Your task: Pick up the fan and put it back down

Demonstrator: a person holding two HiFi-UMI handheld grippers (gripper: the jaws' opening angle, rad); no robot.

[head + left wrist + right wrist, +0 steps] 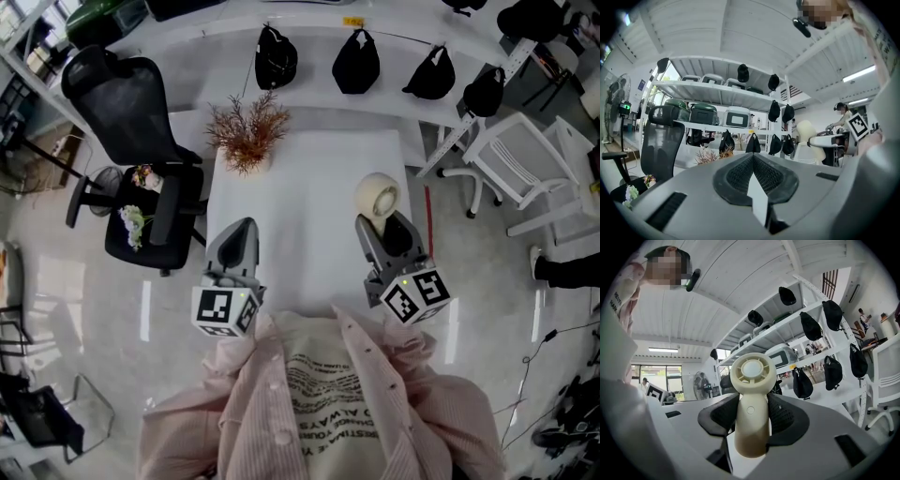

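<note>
**Around the work area**

A white counter (309, 187) carries a dried reddish-brown plant (248, 131) near its far edge. To its left stands a black mesh office chair (131, 112) with a small bunch of artificial flowers (134, 223) on the seat. Beyond the counter, four black bags (275, 58) hang in a row along a white shelf (394, 23). A white chair (525, 169) stands at the right.

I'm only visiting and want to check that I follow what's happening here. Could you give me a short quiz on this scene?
1. True or false: the left gripper has its jaws shut with nothing between them.
2. What stands on the table? A) a dried plant B) a laptop C) a mug
3. Fill in: the right gripper has its jaws closed on the ____.
Key: 1 true; 2 A; 3 fan.
</note>
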